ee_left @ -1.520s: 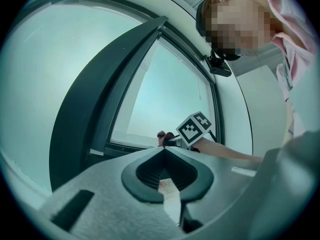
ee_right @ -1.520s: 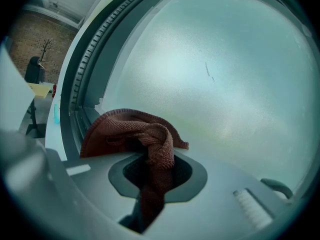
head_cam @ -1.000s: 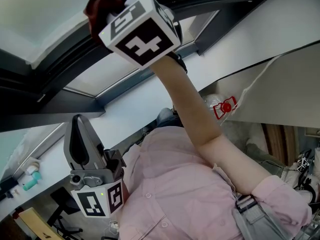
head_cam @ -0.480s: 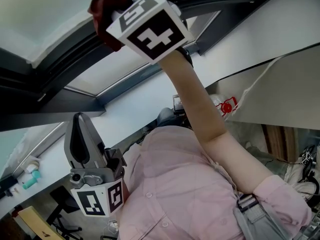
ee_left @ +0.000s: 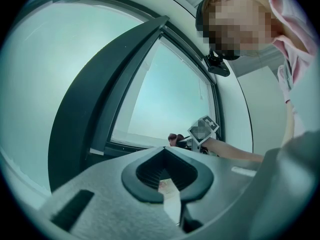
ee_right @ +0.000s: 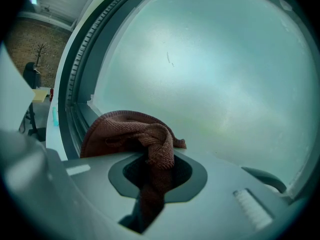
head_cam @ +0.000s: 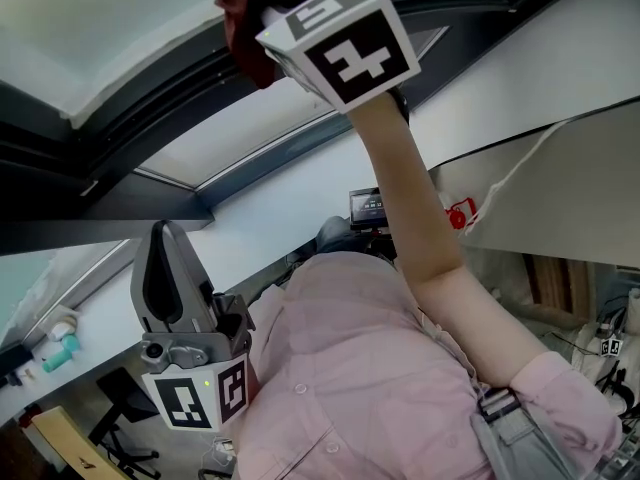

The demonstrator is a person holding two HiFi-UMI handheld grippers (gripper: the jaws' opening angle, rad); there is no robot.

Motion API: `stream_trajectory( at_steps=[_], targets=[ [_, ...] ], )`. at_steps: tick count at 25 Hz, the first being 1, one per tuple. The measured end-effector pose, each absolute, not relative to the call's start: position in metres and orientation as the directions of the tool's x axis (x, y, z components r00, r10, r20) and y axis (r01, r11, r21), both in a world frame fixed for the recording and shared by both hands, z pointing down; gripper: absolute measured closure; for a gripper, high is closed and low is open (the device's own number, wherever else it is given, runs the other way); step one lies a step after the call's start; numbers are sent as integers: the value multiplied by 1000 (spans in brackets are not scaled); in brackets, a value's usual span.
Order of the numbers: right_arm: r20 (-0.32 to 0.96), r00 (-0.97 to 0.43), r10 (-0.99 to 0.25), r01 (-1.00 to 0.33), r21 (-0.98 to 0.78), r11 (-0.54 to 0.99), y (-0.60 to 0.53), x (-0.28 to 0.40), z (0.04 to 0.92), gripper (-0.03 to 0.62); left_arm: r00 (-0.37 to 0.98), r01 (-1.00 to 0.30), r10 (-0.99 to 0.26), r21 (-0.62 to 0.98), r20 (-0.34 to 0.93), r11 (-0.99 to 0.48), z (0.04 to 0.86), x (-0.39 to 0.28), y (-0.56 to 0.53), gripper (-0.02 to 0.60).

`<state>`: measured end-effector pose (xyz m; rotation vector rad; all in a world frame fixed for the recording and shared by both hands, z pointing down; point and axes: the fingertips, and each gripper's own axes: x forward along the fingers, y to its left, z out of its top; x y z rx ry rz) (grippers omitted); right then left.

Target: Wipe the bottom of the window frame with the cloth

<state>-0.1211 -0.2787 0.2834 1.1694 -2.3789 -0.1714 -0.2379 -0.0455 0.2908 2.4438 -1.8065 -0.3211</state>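
The right gripper (ee_right: 156,173), clamped on the cloth (head_cam: 241,13), half hides it.

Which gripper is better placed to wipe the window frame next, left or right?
Right. The right gripper is shut on the cloth, up at the window frame. The left gripper hangs low by the chest, jaws together, holding nothing.

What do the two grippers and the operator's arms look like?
The left gripper and right gripper are grey plastic with black ribbed jaw linings. Each carries a white cube with black square markers. The right arm wears a pink sleeve rolled up near the elbow; the left arm is out of view.
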Motion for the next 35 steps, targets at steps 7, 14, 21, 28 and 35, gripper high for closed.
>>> stream_trajectory(
  at_steps=[7, 14, 21, 28, 35],
  targets=[
    [356, -504, -787, -732, 308, 608, -283, -110, 281, 542, 280, -935, -952, 191, -122, -300, 289, -238, -46, 581],
    [355, -473, -806, -738, 341, 583, -287, -100, 281, 542, 282, -934, -953, 192, -113, -300, 292, -236, -46, 581],
    [348, -471, -810, -749, 328, 576, -288, -93, 280, 542, 285, -935, -951, 186, -118, -303, 290, -232, -47, 581],
    [342, -462, -818, -756, 329, 565, -289, -90, 281, 542, 282, -936, -952, 184, -122, -301, 289, -232, -45, 581],
    [341, -453, -824, -766, 324, 555, -290, -87, 281, 542, 278, -937, -952, 184, -127, -298, 287, -232, -44, 581]
  ],
)
